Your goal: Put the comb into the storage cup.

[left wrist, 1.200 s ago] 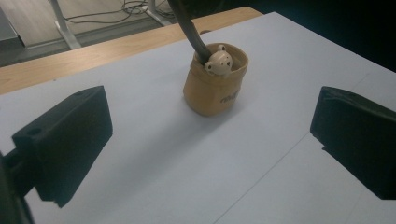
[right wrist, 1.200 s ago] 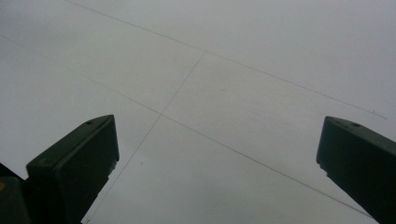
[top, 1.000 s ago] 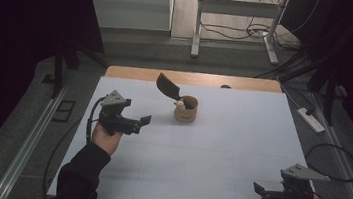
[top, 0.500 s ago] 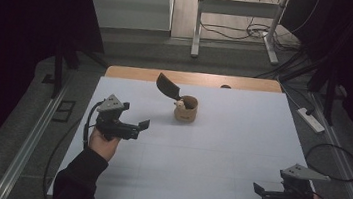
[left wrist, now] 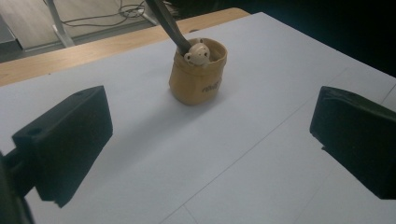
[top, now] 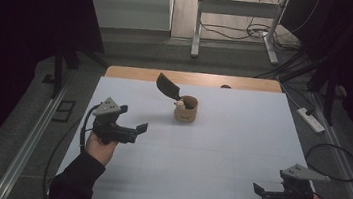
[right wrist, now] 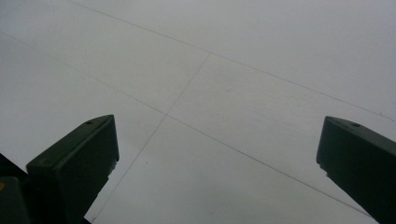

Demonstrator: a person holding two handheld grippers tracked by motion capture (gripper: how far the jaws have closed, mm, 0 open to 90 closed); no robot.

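Observation:
A small tan pot [top: 186, 110] stands toward the back middle of the white table [top: 229, 151]. A black spatula [top: 168, 85] leans out of it to the left, beside a small cream rounded piece. My left gripper [top: 136, 130] hovers left of the pot, open, with nothing between its jaws. In the left gripper view the pot [left wrist: 198, 77] and the spatula handle [left wrist: 170, 25] lie ahead between the wide-spread jaws of that gripper [left wrist: 210, 144]. My right gripper [top: 259, 190] is at the near right corner, open, and in its own view the right gripper [right wrist: 217, 163] faces bare table.
A strip of wooden tabletop [top: 192, 77] shows beyond the white sheet. On the floor to the right lie a power strip [top: 311, 120] and a looped cable [top: 333, 160]. Metal frame legs [top: 197, 29] stand behind the table.
My left gripper has drifted slightly back toward the near edge and to the left, still open. The right gripper and the pot have not moved.

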